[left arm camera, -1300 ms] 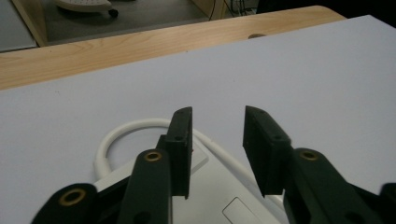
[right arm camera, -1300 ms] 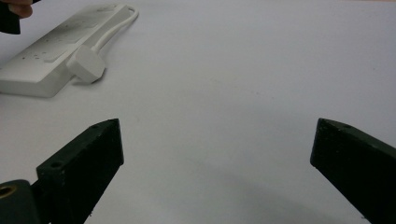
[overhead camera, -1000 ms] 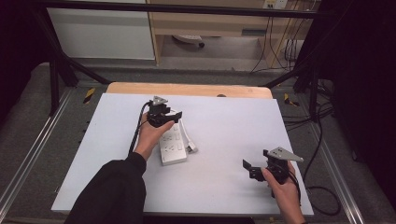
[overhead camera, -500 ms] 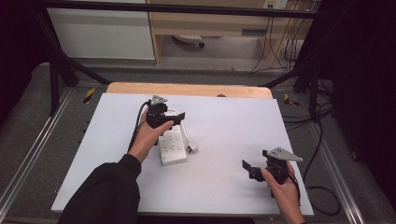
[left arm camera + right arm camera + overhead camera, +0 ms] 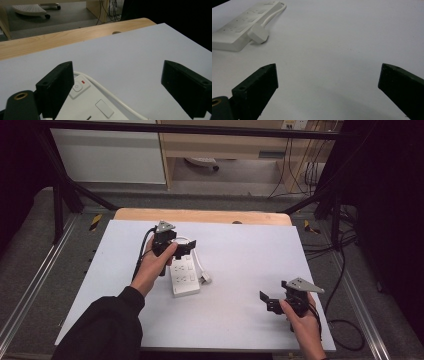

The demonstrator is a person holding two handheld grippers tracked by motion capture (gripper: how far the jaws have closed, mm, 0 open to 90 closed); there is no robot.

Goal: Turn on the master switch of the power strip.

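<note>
Tongs of the left gripper (image 5: 186, 246), spread wide, have been carried forward over the far end of the white power strip (image 5: 183, 272) (switch beneath them), suggesting a grasp is being prepared, while the right tongs (image 5: 266, 301) are held spread above the bench (image 5: 240, 255).

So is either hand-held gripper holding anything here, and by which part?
Nothing is held. The left hand-held gripper is open above the power strip; the right hand-held gripper is open over bare table.
</note>
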